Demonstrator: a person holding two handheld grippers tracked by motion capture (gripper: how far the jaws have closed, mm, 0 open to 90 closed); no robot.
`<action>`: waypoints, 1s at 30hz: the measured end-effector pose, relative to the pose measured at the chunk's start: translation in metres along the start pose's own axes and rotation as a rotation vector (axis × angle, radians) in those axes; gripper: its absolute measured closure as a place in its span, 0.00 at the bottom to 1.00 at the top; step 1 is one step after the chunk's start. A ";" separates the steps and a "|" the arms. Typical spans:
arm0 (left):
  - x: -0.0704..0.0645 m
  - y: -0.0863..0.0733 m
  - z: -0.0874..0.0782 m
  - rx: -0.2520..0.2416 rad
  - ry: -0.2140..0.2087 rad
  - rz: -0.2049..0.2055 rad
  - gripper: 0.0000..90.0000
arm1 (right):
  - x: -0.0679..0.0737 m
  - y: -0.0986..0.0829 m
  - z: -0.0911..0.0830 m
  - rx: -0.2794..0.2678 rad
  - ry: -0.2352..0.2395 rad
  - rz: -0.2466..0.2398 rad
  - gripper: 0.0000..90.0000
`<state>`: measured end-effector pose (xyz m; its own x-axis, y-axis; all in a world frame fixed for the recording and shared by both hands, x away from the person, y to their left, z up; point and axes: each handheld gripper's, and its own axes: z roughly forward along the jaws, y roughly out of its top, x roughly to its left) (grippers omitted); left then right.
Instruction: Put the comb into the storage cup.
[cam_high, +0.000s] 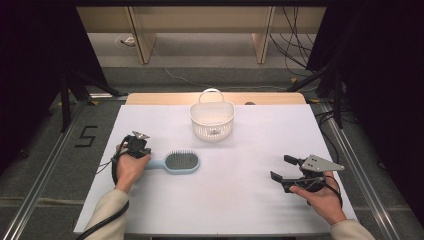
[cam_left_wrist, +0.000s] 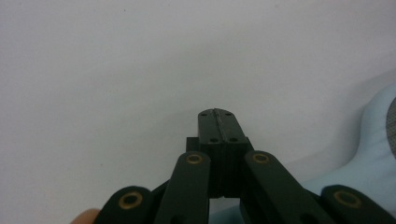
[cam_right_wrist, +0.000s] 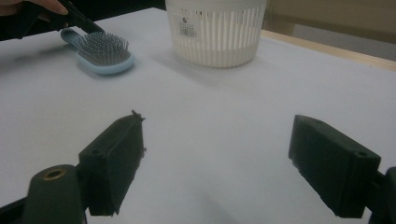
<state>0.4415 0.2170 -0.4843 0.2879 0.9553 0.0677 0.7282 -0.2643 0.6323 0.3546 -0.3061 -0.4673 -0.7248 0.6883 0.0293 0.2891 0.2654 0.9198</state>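
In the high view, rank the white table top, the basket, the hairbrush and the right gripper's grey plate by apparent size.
1. White table top, by far the largest.
2. Basket.
3. Hairbrush, close to the basket in extent, so that order is unsure.
4. Grey plate, smallest.

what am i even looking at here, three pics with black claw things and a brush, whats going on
A person sits at a white table holding a hand-operated gripper in each hand. The high view looks down from above. The other two come from cameras riding on the grippers, looking along their black fingers.

On the table lie a light blue hairbrush, bristles up, and beyond it a white slotted basket with its handle raised.

The left gripper is shut, its fingers pressed together, right beside the brush handle; whether it pinches the handle cannot be told. The right gripper is open and holds nothing, low over bare table.
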 end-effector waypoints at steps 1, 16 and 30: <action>0.000 0.000 0.000 0.009 -0.001 0.005 1.00 | 0.000 0.000 0.000 0.000 0.001 0.001 0.21; -0.004 -0.001 -0.004 0.053 -0.002 0.008 1.00 | 0.000 0.000 0.000 0.004 0.007 0.000 0.21; -0.008 -0.014 -0.018 0.090 -0.037 0.009 1.00 | 0.000 0.000 -0.001 0.002 0.010 0.005 0.21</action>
<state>0.4179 0.2153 -0.4795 0.3162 0.9477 0.0434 0.7778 -0.2852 0.5601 0.3538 -0.3064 -0.4668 -0.7294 0.6830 0.0381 0.2941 0.2629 0.9189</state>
